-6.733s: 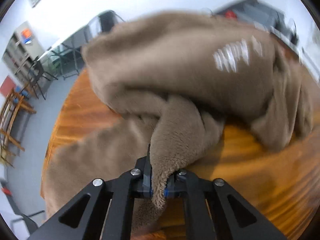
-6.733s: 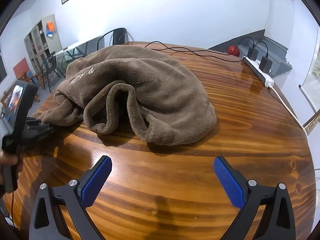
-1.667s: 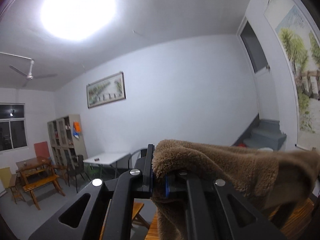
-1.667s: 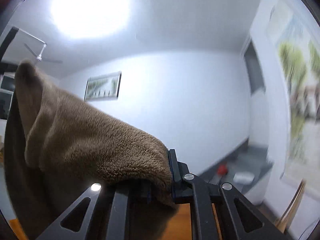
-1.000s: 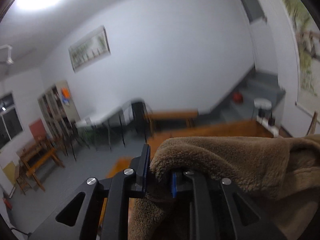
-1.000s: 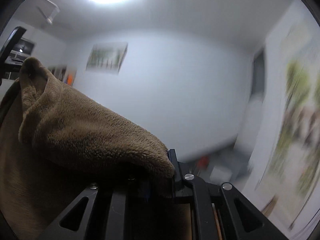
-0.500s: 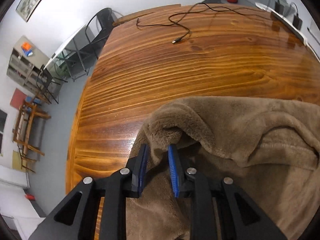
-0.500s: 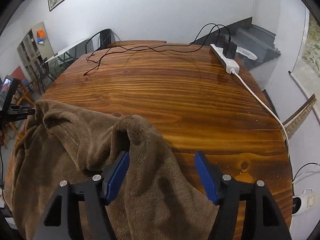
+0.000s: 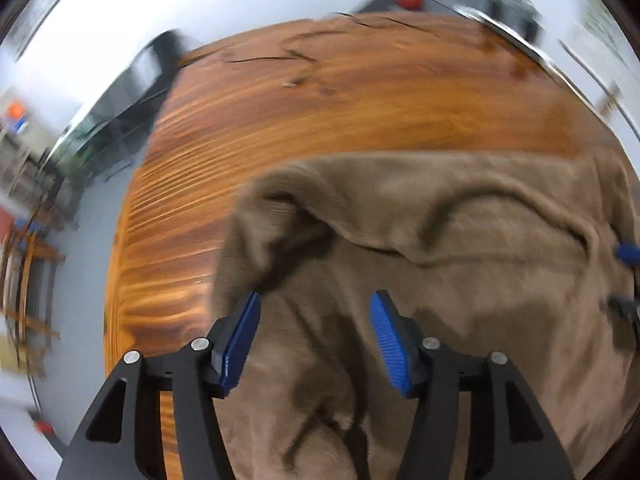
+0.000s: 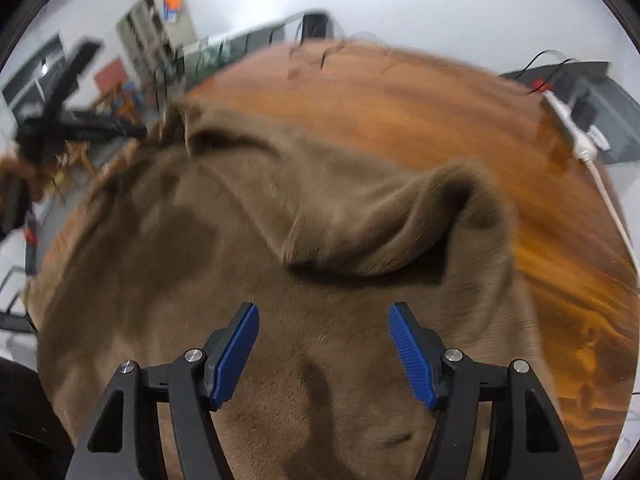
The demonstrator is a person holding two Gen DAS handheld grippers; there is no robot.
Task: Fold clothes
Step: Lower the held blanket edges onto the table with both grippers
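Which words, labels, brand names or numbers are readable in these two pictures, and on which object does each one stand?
None can be read.
Brown fleece garment: no print or label shows on the visible side.
Wooden table: no writing.
White power strip: any marking is too small and blurred.
Orange item on the far shelf: too blurred to tell whether it bears text.

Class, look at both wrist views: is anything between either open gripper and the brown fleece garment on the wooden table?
Nothing visible. The left gripper and right gripper both hang open directly over the brown fleece garment, which lies rumpled on the wooden table.
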